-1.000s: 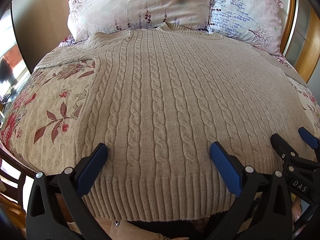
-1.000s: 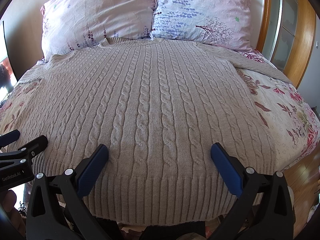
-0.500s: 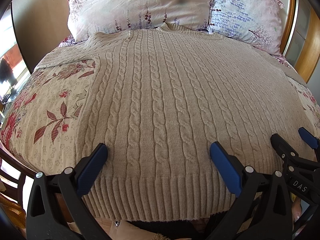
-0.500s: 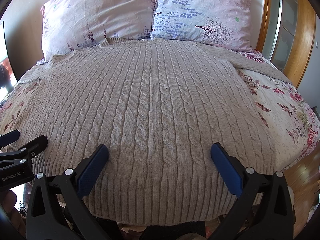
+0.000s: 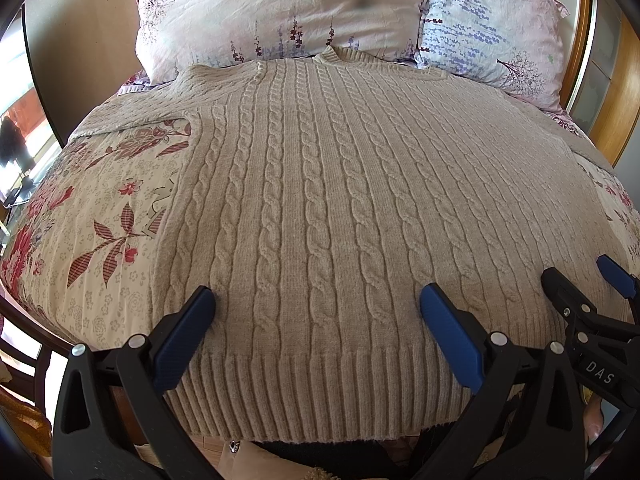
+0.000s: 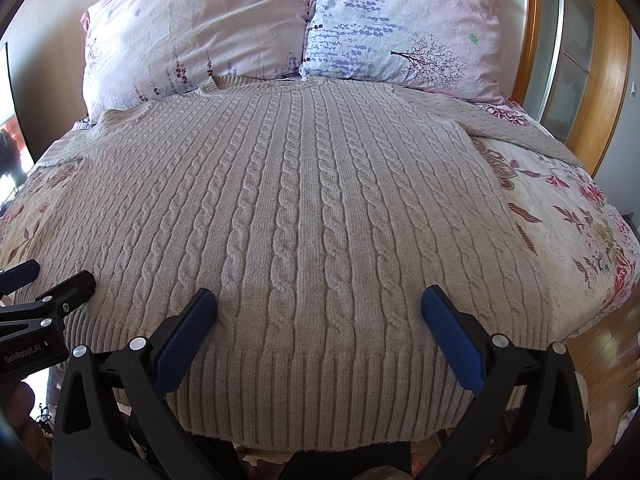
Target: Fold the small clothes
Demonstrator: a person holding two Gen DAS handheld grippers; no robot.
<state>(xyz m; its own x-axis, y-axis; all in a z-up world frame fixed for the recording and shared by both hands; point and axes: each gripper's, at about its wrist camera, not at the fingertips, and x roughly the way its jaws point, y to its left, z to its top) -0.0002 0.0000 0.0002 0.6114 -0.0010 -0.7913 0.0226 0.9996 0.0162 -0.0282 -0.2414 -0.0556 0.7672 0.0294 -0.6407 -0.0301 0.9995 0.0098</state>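
Ribbing along the hem lies nearest, between the wide-open jaws of both the left gripper [image 5: 316, 308] and right gripper [image 6: 320, 308], which hold nothing. The cable-knit sweater [image 5: 332, 200] lies flat on the bed [image 5: 92, 216]; probably thick, soft and floppy, best pinched at hem corners. Its right sleeve [image 6: 516, 128] shows clearly only in the right view, near the pillows [image 6: 280, 28].

Two printed markings can be read. In the left wrist view, white letters "DAS" stand on the black body of the right tool [image 5: 608, 280] at the lower right edge. In the right wrist view, white lettering "GenRobot.AI" stands on the black body of the left tool [image 6: 52, 280] at the lower left edge.
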